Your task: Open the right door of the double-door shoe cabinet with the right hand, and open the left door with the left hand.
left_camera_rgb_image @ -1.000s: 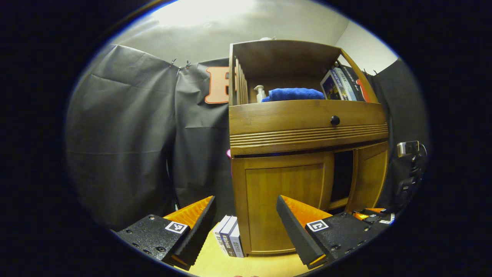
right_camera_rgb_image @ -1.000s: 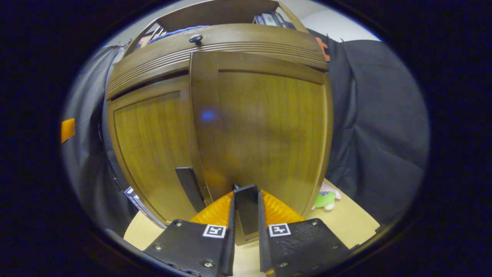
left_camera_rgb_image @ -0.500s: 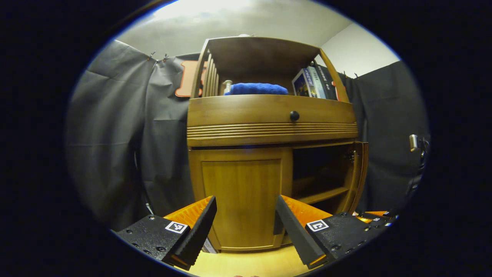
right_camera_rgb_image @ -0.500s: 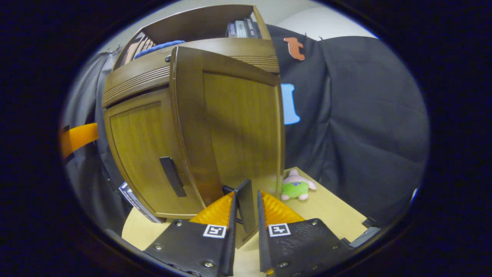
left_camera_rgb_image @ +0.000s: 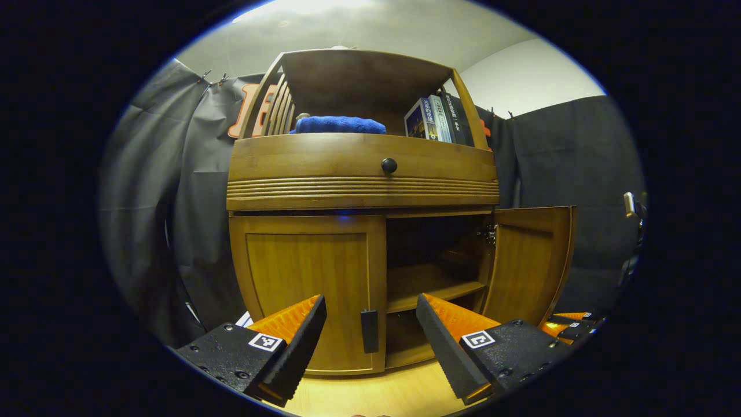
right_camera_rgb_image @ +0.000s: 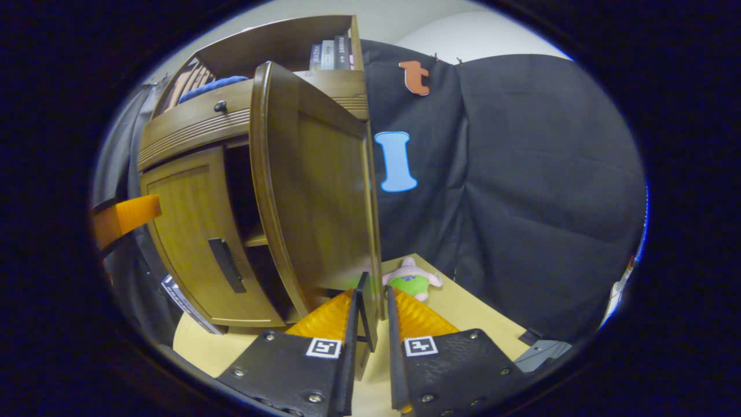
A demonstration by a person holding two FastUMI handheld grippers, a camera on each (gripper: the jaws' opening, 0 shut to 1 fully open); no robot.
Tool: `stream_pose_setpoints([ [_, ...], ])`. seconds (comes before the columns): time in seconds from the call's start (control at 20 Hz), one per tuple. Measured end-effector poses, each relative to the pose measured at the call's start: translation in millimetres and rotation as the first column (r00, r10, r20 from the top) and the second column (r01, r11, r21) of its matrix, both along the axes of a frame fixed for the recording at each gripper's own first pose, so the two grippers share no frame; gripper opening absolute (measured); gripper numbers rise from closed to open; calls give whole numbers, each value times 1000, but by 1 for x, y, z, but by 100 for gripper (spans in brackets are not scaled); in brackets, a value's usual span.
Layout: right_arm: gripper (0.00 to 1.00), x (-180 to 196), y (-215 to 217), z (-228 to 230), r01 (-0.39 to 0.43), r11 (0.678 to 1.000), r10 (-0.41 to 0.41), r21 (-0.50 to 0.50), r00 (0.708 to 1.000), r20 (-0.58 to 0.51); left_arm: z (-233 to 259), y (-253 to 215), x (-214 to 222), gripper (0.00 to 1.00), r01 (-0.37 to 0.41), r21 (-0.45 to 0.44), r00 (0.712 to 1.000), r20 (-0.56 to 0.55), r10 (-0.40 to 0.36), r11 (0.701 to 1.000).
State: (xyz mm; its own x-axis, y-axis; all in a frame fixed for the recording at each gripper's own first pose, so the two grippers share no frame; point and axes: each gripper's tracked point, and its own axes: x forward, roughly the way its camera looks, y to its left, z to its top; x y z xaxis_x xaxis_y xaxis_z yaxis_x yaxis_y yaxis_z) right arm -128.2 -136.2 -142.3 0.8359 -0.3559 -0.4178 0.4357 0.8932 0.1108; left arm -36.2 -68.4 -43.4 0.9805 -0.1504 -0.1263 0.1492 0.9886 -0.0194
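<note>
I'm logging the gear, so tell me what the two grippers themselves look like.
Left gripper and right gripper match: black textured bodies with screws, wedge-shaped orange ribbed fingers faced with black serrated pads, and a small square black-and-white marker on each finger base.

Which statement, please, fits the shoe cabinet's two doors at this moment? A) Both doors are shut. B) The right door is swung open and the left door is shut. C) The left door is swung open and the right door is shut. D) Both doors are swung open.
B: in the left gripper view the right door stands swung out, baring the shelf, while the left door lies flush in its frame.
</note>
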Motion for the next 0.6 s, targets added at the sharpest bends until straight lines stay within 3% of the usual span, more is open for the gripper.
stream_pose_setpoints([
  [0.6,22,-30,-72,5,129,983,-131,-131,991,-6,-19,4,15,98,-7,-6,999,-45,7,1000],
])
